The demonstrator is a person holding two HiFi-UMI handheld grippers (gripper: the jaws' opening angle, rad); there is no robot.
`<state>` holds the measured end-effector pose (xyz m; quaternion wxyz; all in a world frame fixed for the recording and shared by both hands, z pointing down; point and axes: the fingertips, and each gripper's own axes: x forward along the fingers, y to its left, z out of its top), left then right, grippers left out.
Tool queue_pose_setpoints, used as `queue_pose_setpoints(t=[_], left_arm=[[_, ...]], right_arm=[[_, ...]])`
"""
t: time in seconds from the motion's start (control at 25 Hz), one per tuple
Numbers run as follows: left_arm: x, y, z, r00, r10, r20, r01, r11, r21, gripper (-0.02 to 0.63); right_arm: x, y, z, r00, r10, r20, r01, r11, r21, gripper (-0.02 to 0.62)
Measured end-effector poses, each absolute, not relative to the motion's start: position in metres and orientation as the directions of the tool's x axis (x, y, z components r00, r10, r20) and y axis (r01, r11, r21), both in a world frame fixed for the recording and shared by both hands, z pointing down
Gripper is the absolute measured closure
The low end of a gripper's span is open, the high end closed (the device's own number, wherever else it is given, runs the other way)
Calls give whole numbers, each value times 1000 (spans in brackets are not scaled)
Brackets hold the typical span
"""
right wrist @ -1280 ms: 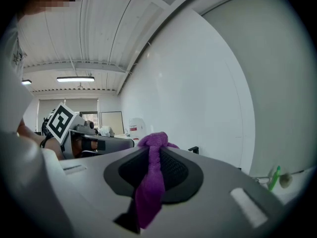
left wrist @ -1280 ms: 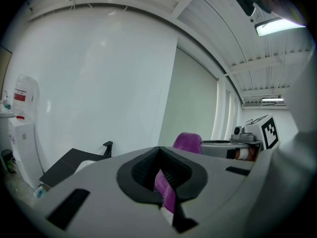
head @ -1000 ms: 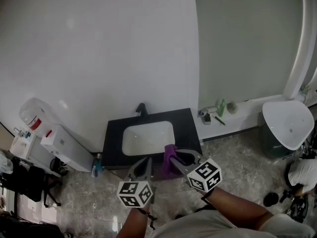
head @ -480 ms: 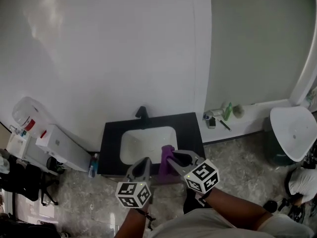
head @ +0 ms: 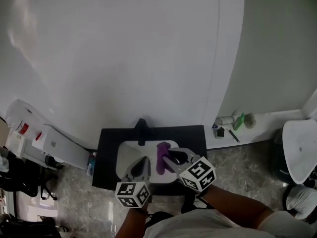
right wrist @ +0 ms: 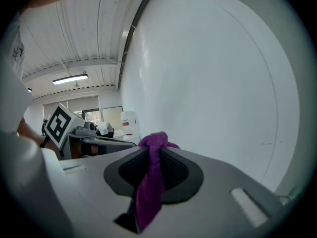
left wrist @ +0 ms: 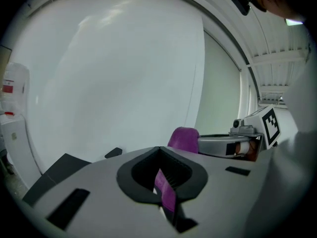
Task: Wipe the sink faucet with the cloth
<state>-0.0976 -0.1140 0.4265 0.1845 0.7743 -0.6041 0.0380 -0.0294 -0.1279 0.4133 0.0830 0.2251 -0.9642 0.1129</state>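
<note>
A black faucet (head: 141, 125) stands at the back of a white sink basin (head: 127, 152) set in a black counter (head: 197, 138). My right gripper (head: 169, 158) is shut on a purple cloth (head: 162, 157) and holds it over the basin, a little right of and in front of the faucet. The cloth (right wrist: 151, 177) bunches out of the right gripper (right wrist: 151, 150) at its tip. My left gripper (head: 141, 166) hovers over the basin's front edge, jaws together. In the left gripper view a thin purple strip shows in the seam of the left gripper (left wrist: 159, 150); the cloth (left wrist: 184, 139) shows to its right.
A white wall rises right behind the counter. A water dispenser (head: 29, 128) stands to the left, with a blue bottle (head: 89, 163) on the floor beside the counter. Small toiletries (head: 233, 122) sit on a ledge at the right, near a white lidded bin (head: 302, 150).
Both grippers have moved forward from the counter's front edge to over the basin. The purple cloth is now closer to the faucet.
</note>
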Motion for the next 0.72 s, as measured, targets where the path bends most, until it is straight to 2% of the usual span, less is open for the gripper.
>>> queue_pose_setpoints(t=[0.32, 0.56, 0.72], left_arm=[[-135, -181, 478, 259, -901, 348, -944, -160, 288, 600], [-169, -212, 508, 261, -884, 387, -946, -154, 285, 600], [-189, -217, 528, 263, -871, 416, -947, -150, 285, 600]], right_arm=[[-84, -219, 474, -881, -377, 287, -445, 865, -232, 532], [-170, -301, 510, -875, -351, 334, -429, 881, -199, 532], [-226, -352, 564, -843, -338, 419, -436, 885, -163, 532]])
